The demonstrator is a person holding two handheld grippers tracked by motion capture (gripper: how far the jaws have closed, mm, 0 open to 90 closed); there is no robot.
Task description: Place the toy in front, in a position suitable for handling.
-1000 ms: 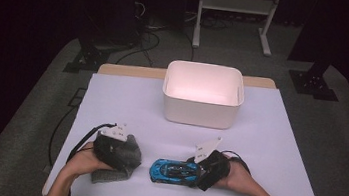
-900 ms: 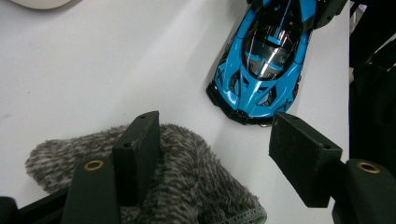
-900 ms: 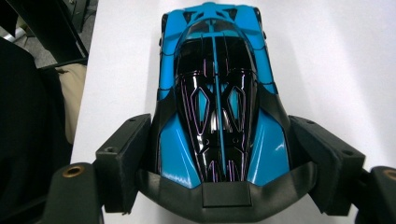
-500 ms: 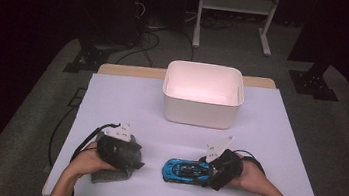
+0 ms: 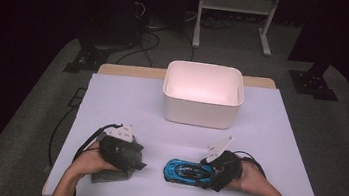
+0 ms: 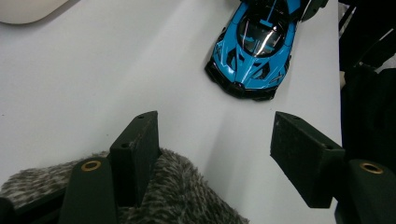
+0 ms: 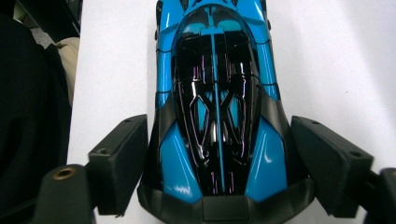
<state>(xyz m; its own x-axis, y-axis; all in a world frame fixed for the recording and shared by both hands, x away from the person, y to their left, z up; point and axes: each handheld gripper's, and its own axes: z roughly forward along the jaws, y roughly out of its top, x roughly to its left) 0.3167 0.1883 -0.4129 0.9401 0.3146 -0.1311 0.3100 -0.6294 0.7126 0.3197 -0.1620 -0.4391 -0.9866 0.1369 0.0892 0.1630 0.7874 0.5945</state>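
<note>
I am resting my left hand-held gripper (image 5: 141, 158) near the front left of the desk (image 5: 278, 141), over a grey furry cloth (image 5: 111, 175) that is lying under it. My right hand-held gripper (image 5: 209, 175) is sitting at the rear end of a blue toy car (image 5: 186, 171), its jaws having just been opening with the car's tail between them. Behind both, a white bin (image 5: 200, 112) is standing near the far edge, well apart from the car.

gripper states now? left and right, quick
Left gripper: open, nothing between the jaws; grey furry cloth lies under one jaw.
Right gripper: jaws have just been opening, straddling the blue toy car's rear; right pad apart from it, so open.
</note>
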